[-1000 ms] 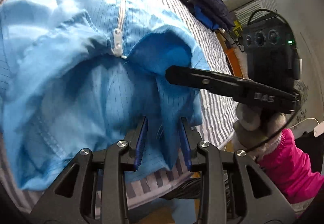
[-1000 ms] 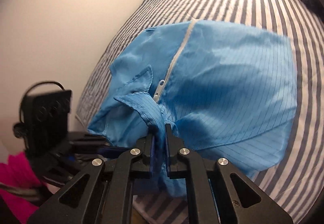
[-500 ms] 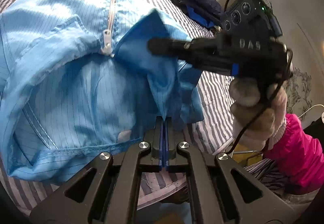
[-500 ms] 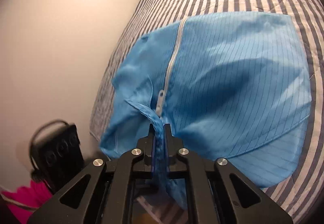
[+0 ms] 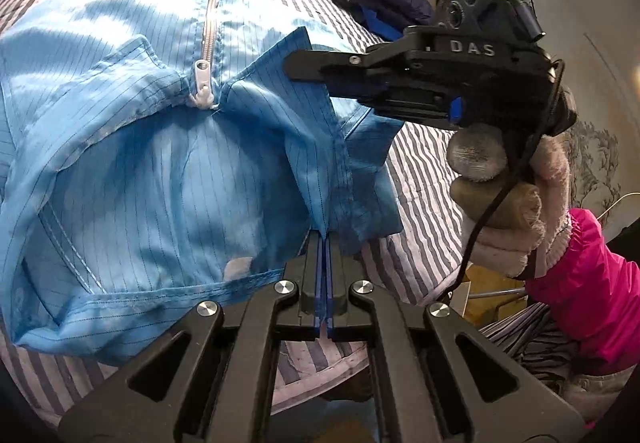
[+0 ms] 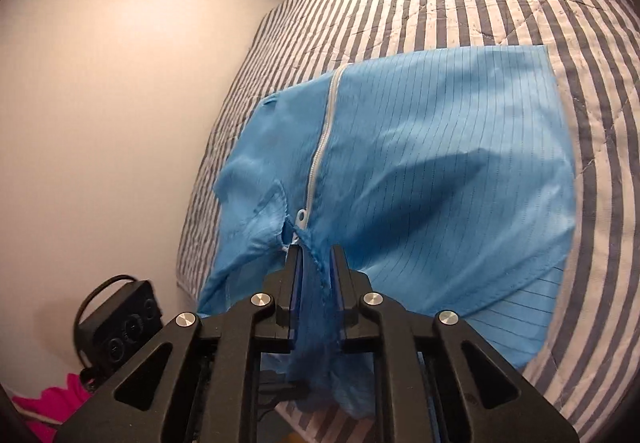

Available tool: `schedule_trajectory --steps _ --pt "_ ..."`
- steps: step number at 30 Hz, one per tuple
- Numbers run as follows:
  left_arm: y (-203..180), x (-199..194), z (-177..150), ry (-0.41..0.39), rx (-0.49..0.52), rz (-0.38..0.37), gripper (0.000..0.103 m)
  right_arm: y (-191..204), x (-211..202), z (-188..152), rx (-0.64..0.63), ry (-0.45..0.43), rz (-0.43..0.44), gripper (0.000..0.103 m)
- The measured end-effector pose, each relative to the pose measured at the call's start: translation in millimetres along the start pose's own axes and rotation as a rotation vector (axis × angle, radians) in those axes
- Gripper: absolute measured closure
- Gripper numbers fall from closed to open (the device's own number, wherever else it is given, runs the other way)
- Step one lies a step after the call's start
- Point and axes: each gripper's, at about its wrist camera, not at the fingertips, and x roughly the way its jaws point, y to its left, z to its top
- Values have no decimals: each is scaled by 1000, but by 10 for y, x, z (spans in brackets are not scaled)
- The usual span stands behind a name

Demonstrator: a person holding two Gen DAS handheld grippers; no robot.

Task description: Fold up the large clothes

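- left hand-held gripper (image 5: 325, 239): matte black plastic, two angled linkage arms per side with triangular cut-outs, four silver round screw heads, blue pads lining the inner finger faces
- right hand-held gripper (image 6: 316, 263): same black build, four silver screws, blue pads
- right hand-held gripper seen side-on from the left wrist view: black body, white "DAS" lettering, small blue tab underneath, one silver screw on the finger
- camera block (image 5: 476, 9) on top: black, round lenses, small green light, thin black cable looping off it
- glove (image 5: 504, 195): fuzzy, pale grey-beige knit
- sleeve (image 5: 588, 283): bright pink, gathered cuff
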Motion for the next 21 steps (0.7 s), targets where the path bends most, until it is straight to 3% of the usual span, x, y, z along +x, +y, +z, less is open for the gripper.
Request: schedule_trajectory --steps 4,8,10,14,17,19,21 --pt "10 10 -13 0 -6 1 103 14 7 -32 -9 -14 -8 101" --pt "-17 14 -25 -3 15 8 103 -22 -122 -21 -45 -62 -158 102" --pt "-34 30 -33 4 21 10 103 -194 -111 -28 45 -66 -124 102" --pt "-21 -28 -7 39 2 -15 103 -31 -149 -25 -31 -80 -125 102" --pt "15 -245 78 78 -12 -45 103 38 -318 20 -78 -118 -200 101" --pt "54 -525 189 20 31 -19 103 20 -434 18 -83 -159 -242 101" --pt "250 -799 398 -61 36 68 101 -63 -514 -9 -68 -182 -258 101"
